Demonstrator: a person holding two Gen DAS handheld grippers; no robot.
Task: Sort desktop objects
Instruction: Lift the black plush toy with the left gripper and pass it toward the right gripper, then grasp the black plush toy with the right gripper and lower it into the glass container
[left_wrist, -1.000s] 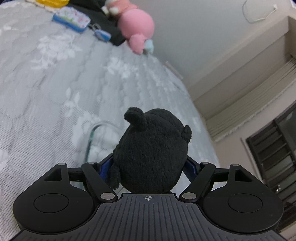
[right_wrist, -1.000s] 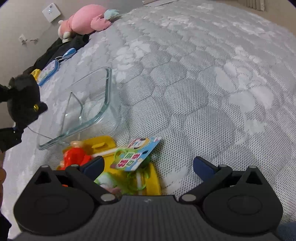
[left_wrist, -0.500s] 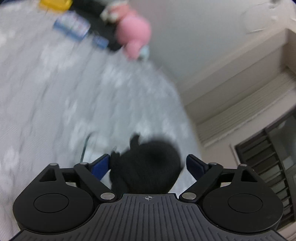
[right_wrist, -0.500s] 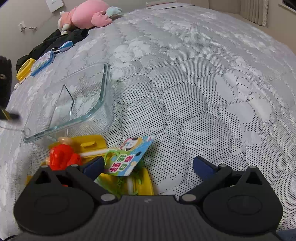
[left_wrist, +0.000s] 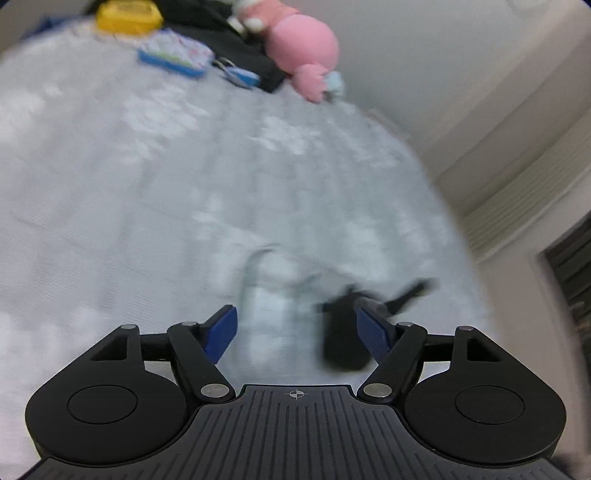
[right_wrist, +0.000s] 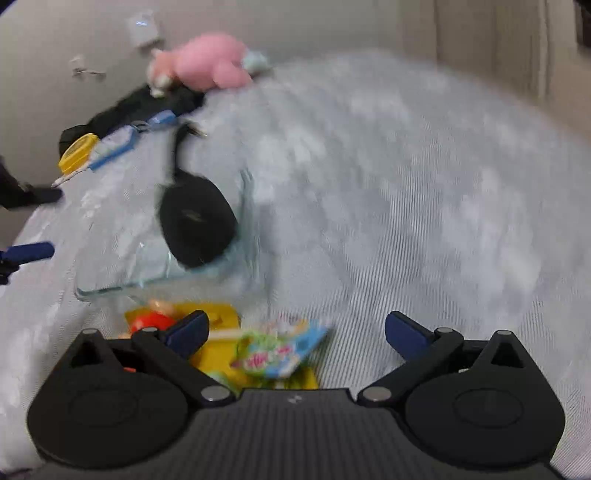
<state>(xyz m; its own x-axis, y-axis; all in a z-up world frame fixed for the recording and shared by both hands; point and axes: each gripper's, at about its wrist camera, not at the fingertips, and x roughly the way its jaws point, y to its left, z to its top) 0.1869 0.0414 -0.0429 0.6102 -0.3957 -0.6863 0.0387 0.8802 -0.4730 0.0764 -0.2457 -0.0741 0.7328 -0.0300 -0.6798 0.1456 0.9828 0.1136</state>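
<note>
— How's my left hand-held gripper (left_wrist: 297, 330) sitting?

— I've got its jaws spread wide, blue pads apart with nothing pinched between them. In the right wrist view I can see one blue pad of it poking in at the left edge.

— And my right hand-held gripper (right_wrist: 293, 330)?

— I'm holding that one with the jaws wide apart too, its fingertips (right_wrist: 188, 328) gripping nothing. Both views are smeared with motion blur, so I can't tell you the tilt of either one any finer than that.
</note>
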